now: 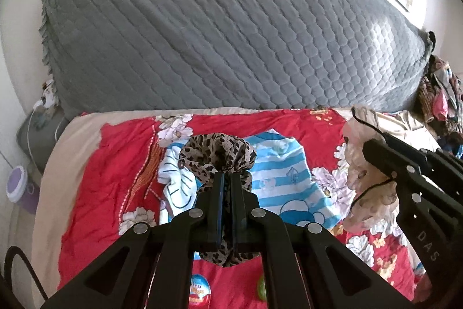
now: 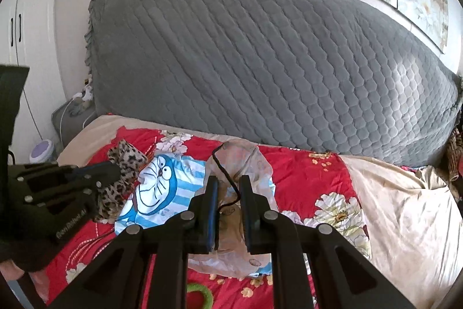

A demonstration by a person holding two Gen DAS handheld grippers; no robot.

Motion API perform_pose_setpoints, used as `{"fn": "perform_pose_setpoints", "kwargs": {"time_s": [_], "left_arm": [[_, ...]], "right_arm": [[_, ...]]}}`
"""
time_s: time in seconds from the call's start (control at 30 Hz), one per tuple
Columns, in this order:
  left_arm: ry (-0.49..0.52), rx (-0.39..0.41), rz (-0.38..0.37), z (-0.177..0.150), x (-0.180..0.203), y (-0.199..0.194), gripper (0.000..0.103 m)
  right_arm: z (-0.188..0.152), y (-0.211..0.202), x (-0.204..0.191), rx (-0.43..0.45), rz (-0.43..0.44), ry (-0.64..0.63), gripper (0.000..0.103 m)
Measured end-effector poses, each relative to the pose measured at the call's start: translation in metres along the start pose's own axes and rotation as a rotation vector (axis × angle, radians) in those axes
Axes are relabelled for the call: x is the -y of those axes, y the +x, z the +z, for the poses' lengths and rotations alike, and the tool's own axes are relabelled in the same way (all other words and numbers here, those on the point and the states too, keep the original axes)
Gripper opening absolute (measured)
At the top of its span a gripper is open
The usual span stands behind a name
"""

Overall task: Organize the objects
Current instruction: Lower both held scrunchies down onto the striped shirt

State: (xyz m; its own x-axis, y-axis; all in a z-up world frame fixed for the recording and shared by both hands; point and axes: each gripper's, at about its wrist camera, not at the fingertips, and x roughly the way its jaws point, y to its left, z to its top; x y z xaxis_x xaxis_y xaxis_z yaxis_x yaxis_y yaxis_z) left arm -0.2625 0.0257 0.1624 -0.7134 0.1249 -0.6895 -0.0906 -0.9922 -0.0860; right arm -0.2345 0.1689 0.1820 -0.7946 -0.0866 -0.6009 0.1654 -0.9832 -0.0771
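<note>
My left gripper (image 1: 227, 175) is shut on a bunched leopard-print cloth (image 1: 217, 152), which hangs above the bed. It also shows at the left of the right wrist view, left gripper (image 2: 115, 167) with the leopard-print cloth (image 2: 127, 158). My right gripper (image 2: 228, 178) is shut on a pale, sheer cloth (image 2: 249, 158) with a thin black cord (image 2: 228, 178) running between the fingers. In the left wrist view the right gripper (image 1: 367, 146) holds that pale cloth (image 1: 361, 181) at the right. A blue-and-white striped cartoon cloth (image 1: 277, 173) lies flat on the red floral quilt (image 1: 115, 164) below both grippers.
A grey quilted headboard cover (image 1: 231, 34) rises behind the bed. A grey bedside stand (image 1: 34, 129) and a purple-lidded tub (image 1: 18, 183) sit at the left. Piled clothes (image 1: 439, 97) lie at the far right. A green ring (image 2: 199, 294) lies on the quilt near me.
</note>
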Motion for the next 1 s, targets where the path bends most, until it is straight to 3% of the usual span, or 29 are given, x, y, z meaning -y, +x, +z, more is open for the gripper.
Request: {"fn": "perform_pose_setpoints", "kwargs": {"time_s": [0.47, 1.0], "left_arm": [[-0.014, 0.028, -0.026, 0.015, -0.011, 0.017, 0.004], [0.001, -0.021, -0.026, 0.001, -0.015, 0.059, 0.004]], "right_arm": [[0.008, 0.026, -0.014, -0.006, 0.024, -0.046, 0.015], [0.000, 0.059, -0.021, -0.049, 0.040, -0.050, 0.015]]}}
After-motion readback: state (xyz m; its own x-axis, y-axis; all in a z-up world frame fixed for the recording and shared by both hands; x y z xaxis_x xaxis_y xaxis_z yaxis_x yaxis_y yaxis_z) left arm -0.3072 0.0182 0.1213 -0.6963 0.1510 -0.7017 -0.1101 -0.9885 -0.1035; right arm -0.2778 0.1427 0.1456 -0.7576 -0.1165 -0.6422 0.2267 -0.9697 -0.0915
